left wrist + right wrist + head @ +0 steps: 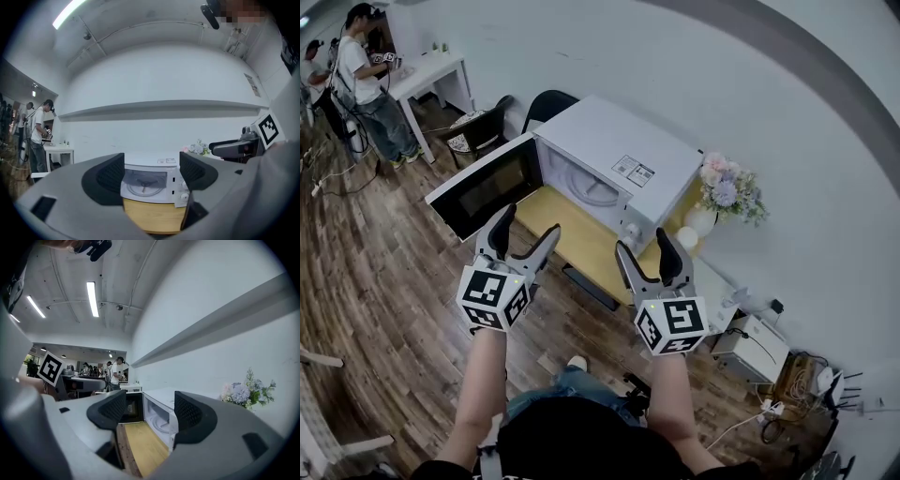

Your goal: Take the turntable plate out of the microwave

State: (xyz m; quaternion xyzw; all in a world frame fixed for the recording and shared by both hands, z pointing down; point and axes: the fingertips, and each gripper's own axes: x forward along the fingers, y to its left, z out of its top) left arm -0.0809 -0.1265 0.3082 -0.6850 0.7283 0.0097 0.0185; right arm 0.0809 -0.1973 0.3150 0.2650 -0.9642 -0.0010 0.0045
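Currently both tools hover on the near side of the white microwave (pixel 614 150), which stands on a wooden worktop (pixel 577 239) against the far wall. Its door (pixel 483 192) hangs wide open to the left. The turntable plate (pixel 592 190) lies flat inside the cavity, touched by neither tool.

The left tool (pixel 532 220) has its jaws spread with nothing between them. Its own view looks through the gap straight into the oven, where the plate shows as a pale glass disc. The right tool (pixel 642 240) is spread and empty too, held just beside the left one and nearer the microwave's control panel.

A bunch of pale flowers (pixel 727 187) in a white vase stands on the worktop just right of the microwave. A person (pixel 366 84) stands at a white table (pixel 431 70) far off to the left.
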